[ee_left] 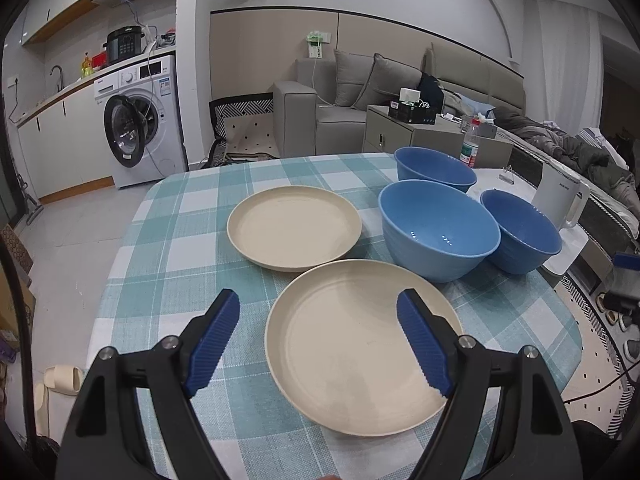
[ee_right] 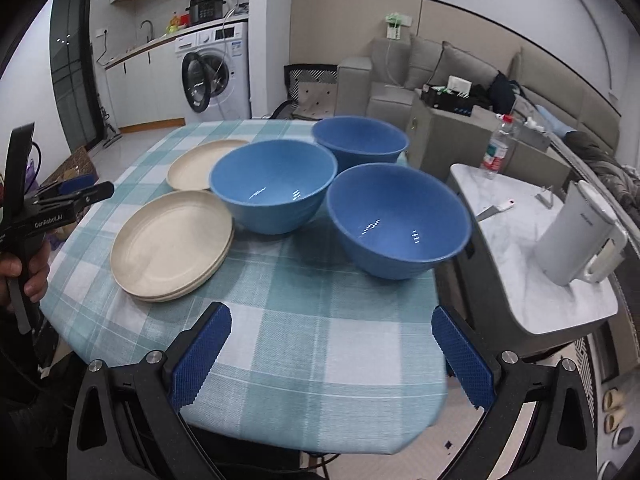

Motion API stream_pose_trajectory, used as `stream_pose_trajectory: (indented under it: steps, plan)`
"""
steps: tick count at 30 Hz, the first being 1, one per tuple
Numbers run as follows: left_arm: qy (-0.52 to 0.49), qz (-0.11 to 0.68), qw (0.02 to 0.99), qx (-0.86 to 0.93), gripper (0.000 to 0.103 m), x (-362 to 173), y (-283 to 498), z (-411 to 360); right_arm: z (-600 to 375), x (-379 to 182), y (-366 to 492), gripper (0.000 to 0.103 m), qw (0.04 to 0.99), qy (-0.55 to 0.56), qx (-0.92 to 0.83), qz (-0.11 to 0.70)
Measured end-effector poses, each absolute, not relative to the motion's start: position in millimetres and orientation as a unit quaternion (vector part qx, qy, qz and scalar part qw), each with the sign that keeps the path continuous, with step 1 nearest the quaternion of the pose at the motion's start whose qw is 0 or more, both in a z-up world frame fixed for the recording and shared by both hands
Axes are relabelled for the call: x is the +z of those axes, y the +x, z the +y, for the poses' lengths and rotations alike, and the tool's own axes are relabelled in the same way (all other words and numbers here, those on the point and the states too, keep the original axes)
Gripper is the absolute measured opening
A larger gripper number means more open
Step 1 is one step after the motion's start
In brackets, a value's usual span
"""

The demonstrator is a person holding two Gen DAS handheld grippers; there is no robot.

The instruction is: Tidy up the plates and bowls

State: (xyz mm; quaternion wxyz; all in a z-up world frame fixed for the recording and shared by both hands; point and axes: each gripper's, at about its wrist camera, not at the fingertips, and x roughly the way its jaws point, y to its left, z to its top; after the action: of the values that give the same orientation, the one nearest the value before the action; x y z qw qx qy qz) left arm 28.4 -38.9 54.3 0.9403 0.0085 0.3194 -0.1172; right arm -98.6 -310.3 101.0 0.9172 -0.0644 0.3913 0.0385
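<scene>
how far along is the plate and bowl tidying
Near plate stack already holds two plates. Nothing in hand: left tongs and right tongs are open, empty. Left: far plate lies apart, and three blue bowls stand separate, unnested.

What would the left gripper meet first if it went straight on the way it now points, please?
Probably the near plate: the open left gripper points at it, its fingers straddling the plate's left part. How high the gripper is above the table is unclear.

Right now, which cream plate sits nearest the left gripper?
The near plate, lying between the open fingers of the left gripper in the left wrist view. The other plate lies farther back, beside the lighter blue bowl.
</scene>
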Motion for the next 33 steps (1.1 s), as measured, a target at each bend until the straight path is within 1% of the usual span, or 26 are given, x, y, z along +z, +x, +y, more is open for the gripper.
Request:
stream_pose_trajectory:
  steps: [7, 13, 18, 26, 33]
  plan:
    - [0.011, 0.309, 0.944, -0.112, 0.082, 66.6, 23.6, -40.3, -318.5, 127.2, -105.2, 0.102, 0.928, -0.06, 0.04, 0.365]
    - [0.012, 0.307, 0.945, -0.113, 0.082, 69.7, 23.5, -43.1, -310.8, 132.4, -109.4, 0.102, 0.928, -0.079, 0.043, 0.361]
    - [0.016, 0.311, 0.944, -0.112, 0.082, 67.1, 29.5, -49.1, -334.9, 133.2, -110.5, 0.102, 0.93, -0.073, 0.017, 0.36]
    - [0.025, 0.323, 0.939, -0.113, 0.082, 60.4, 41.2, -63.9, -382.0, 120.2, -109.9, 0.102, 0.928, -0.061, -0.018, 0.368]
    - [0.034, 0.333, 0.936, -0.114, 0.082, 50.9, 47.4, -77.1, -401.8, 83.5, -96.3, 0.102, 0.915, -0.077, -0.031, 0.395]
